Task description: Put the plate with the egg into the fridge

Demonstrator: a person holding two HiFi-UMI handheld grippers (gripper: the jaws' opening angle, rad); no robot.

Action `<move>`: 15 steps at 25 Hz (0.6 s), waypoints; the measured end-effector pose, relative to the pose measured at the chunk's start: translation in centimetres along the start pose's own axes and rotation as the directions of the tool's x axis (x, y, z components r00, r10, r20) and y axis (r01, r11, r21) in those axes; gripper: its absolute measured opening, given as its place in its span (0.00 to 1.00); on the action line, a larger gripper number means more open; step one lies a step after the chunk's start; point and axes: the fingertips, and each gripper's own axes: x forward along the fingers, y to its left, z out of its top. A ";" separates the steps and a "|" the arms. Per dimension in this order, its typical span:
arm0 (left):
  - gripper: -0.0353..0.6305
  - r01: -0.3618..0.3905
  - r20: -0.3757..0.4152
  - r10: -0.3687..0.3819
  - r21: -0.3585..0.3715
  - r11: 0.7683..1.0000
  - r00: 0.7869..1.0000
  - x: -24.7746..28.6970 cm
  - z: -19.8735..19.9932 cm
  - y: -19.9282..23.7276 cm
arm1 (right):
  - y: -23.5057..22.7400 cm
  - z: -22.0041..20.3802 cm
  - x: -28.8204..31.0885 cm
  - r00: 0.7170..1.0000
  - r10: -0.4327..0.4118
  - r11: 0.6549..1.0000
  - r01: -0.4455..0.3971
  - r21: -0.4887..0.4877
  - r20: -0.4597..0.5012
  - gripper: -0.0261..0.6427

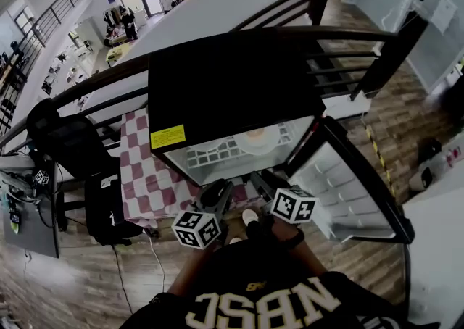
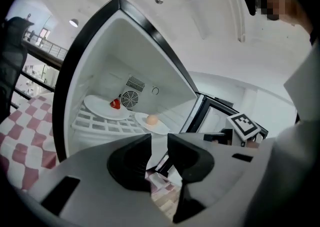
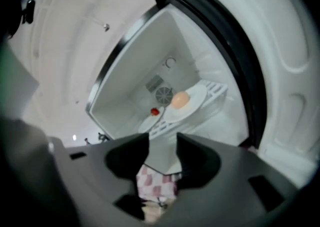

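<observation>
The small black fridge [image 1: 225, 81] stands with its door [image 1: 348, 190] swung open to the right. On its wire shelf [image 2: 95, 122] lies the white plate [image 2: 161, 127] with the egg [image 2: 152, 119]; the right gripper view shows the same plate [image 3: 196, 100] and egg [image 3: 180, 99]. A second white plate [image 2: 100, 107] with a small red thing [image 2: 115, 103] lies to its left. My left gripper [image 2: 159, 143] and right gripper [image 3: 163, 143] are both open and empty, outside the fridge, a little in front of its opening. From the head view they sit side by side, left gripper [image 1: 215, 193] and right gripper [image 1: 264, 184].
A red-and-white checked cloth [image 1: 148, 175] covers the surface under and left of the fridge. A black chair [image 1: 65, 139] and a bag [image 1: 109, 208] stand at the left. Dark railings [image 1: 341, 59] run behind the fridge. The door's white inner shelves [image 1: 341, 197] lie close at my right.
</observation>
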 end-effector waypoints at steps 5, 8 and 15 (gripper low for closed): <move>0.17 -0.027 0.032 0.024 0.099 0.995 0.999 -1.3 0.9 -0.6 | 2.8 2.5 -3.0 0.989 -0.024 0.958 0.064 -0.280 0.144 0.18; 0.14 -0.028 0.065 0.018 0.157 0.987 0.998 -1.8 1.9 -1.7 | 4.3 3.0 -4.4 0.979 -0.012 0.925 0.088 -0.370 0.201 0.12; 0.11 -0.048 0.132 0.015 0.254 0.966 0.991 -3.1 3.5 -3.2 | 6.6 4.0 -6.7 0.955 -0.009 0.866 0.155 -0.475 0.296 0.09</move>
